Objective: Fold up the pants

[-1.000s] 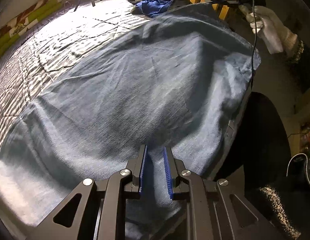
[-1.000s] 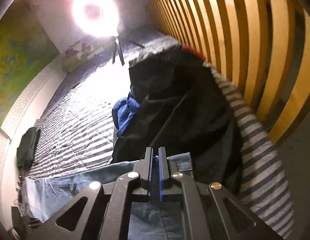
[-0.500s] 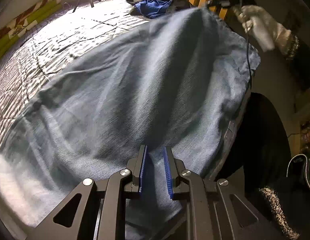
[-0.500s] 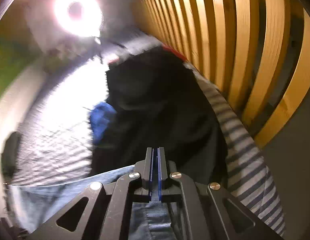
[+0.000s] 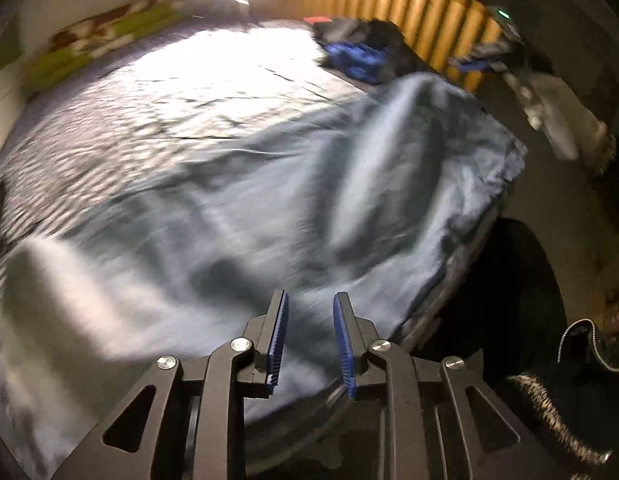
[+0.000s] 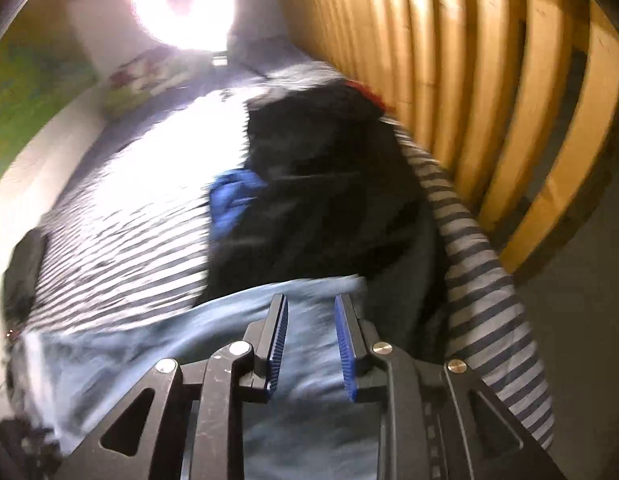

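Observation:
Light blue jeans (image 5: 249,208) lie spread across the striped bed, blurred by motion, with one ridge of cloth still standing up near the far edge. My left gripper (image 5: 311,298) hovers over their near edge. Its jaws are opening, and denim shows in the gap below the blue pads without being pressed. My right gripper (image 6: 311,300) is over the jeans' (image 6: 189,340) other end with its jaws opening too, and nothing is pinched between them. The left wrist view also shows the right gripper (image 5: 481,60) at top right, held by a white-gloved hand (image 5: 549,116).
A pile of black clothes (image 6: 321,184) with a blue garment (image 6: 233,200) lies just beyond the jeans, against a wooden slatted headboard (image 6: 489,80). A ring light (image 6: 183,0) glares at the bed's far end. The person's dark-clothed leg (image 5: 517,300) stands at the bed's edge.
Both grippers' jaws have parted and let go of the denim. The jeans edge that the right gripper held up has dropped onto the bed. The left gripper has lifted away.

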Tool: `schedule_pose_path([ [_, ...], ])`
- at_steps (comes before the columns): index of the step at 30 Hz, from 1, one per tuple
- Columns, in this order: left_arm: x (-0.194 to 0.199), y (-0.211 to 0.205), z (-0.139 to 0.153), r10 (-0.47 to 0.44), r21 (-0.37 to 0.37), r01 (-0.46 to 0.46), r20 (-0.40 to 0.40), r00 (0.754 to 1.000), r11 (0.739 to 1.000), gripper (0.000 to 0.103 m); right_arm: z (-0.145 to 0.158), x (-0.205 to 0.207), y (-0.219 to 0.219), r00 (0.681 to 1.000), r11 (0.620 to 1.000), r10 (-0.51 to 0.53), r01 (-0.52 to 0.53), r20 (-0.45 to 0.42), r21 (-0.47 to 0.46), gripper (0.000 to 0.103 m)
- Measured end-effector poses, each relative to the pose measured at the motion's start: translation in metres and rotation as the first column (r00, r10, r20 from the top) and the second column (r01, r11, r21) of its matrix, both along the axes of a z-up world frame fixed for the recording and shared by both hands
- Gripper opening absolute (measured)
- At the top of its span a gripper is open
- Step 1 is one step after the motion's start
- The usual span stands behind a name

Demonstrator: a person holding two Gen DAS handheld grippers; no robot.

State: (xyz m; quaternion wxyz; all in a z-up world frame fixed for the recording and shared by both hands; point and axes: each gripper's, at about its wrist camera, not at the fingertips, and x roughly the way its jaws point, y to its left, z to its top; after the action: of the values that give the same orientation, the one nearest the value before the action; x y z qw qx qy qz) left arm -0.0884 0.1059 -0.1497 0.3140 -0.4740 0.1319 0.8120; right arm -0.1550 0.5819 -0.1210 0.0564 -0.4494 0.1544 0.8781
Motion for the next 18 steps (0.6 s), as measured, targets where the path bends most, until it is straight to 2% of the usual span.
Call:
schedule_pose_path([
  [3, 0.002, -0.052, 0.013, 0.142, 0.018, -0.142, -0.02, 0.99, 0.99, 0.028, 0.016, 0.003, -0.045, 0.992, 0.993, 0.119, -0.119, -0.032, -0.008, 0.025],
  [4, 0.001, -0.076, 0.016, 0.209, 0.03, -0.209, -0.021, 0.978, 0.978, 0.031, 0.02, 0.002, -0.061, 0.986, 0.987, 0.162, -0.162, -0.04, -0.013, 0.025],
  [6, 0.002, -0.13, 0.024, 0.355, 0.046, -0.353, -0.033, 0.934, 0.935, 0.035, 0.021, -0.001, -0.102, 0.967, 0.967, 0.253, -0.254, -0.042, -0.025, 0.026],
  [7, 0.001, -0.152, 0.027, 0.411, 0.049, -0.409, -0.045, 0.91, 0.911, 0.037, 0.02, -0.002, -0.126, 0.952, 0.952, 0.303, -0.304, -0.041, -0.039, 0.026],
  [8, 0.001, -0.183, 0.031, 0.486, 0.044, -0.484, -0.07, 0.871, 0.874, 0.038, 0.018, -0.001, -0.142, 0.941, 0.94, 0.337, -0.339, -0.04, -0.049, 0.026],
  [10, -0.003, -0.231, 0.036, 0.575, 0.026, -0.576, -0.107, 0.811, 0.817, 0.045, 0.014, 0.001, -0.188, 0.904, 0.901, 0.427, -0.428, -0.03, -0.07, 0.026],
  [11, -0.006, -0.255, 0.037, 0.611, 0.02, -0.613, -0.114, 0.783, 0.79, 0.052, 0.012, 0.003, -0.209, 0.881, 0.878, 0.472, -0.472, -0.023, -0.076, 0.026],
  [13, -0.017, -0.307, 0.039, 0.69, 0.008, -0.695, -0.138, 0.711, 0.719, 0.055, 0.006, 0.008, -0.261, 0.828, 0.826, 0.561, -0.559, -0.004, -0.068, 0.026],
  [15, -0.033, -0.361, 0.039, 0.762, 0.042, -0.763, -0.103, 0.639, 0.645, 0.056, 0.001, 0.013, -0.296, 0.787, 0.786, 0.617, -0.615, 0.013, -0.061, 0.026],
  [17, -0.047, -0.401, 0.038, 0.803, 0.092, -0.798, -0.037, 0.594, 0.595, 0.062, -0.006, 0.013, -0.324, 0.757, 0.757, 0.653, -0.651, 0.038, -0.05, 0.026],
  [18, -0.058, -0.418, 0.035, 0.814, 0.112, -0.809, 0.001, 0.58, 0.577, 0.068, -0.009, 0.013, -0.336, 0.746, 0.747, 0.664, -0.663, 0.052, -0.043, 0.027],
])
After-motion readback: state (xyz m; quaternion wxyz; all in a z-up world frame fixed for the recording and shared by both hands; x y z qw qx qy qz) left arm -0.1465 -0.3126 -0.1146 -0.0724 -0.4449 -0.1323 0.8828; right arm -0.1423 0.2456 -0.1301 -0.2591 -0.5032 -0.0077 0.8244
